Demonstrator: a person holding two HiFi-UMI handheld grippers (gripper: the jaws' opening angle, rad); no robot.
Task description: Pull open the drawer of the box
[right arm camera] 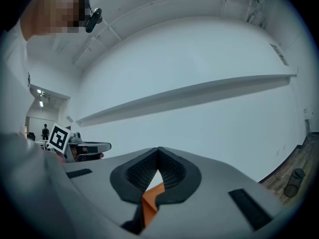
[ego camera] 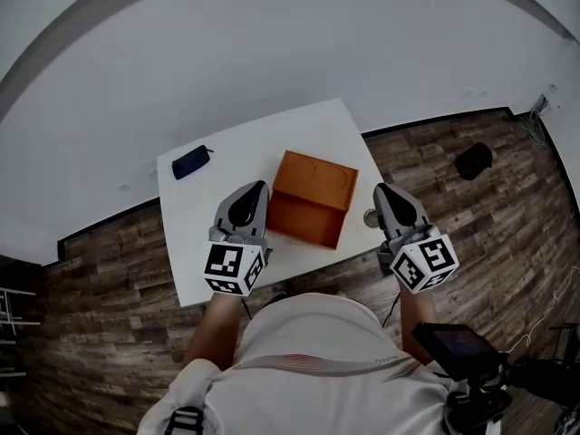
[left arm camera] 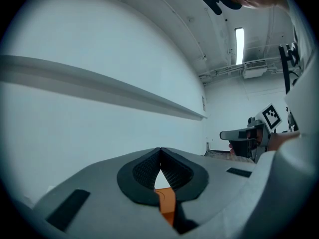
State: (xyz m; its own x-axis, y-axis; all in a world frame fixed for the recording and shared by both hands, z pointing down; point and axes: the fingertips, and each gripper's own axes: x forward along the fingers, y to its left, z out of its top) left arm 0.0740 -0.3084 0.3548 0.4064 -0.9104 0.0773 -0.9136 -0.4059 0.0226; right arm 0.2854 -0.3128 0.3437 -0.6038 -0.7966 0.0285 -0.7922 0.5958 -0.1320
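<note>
An orange box [ego camera: 313, 198] sits in the middle of a small white table [ego camera: 195, 243], its top recessed and one side face turned toward me. My left gripper [ego camera: 260, 187] is held just left of the box and my right gripper [ego camera: 382, 188] just right of it; neither touches it. Both are shut with nothing held. In the left gripper view the jaws [left arm camera: 159, 153] meet at their tips, a sliver of the orange box [left arm camera: 167, 200] showing beneath, and the wall lies ahead. The right gripper view shows the same: jaws [right arm camera: 158, 152] tip to tip above an orange sliver [right arm camera: 149, 200].
A dark blue pouch [ego camera: 190, 161] lies at the table's far left corner. A small round object [ego camera: 370, 217] is by the table's right edge. A black object [ego camera: 473, 159] rests on the wood floor to the right. A white wall runs behind the table.
</note>
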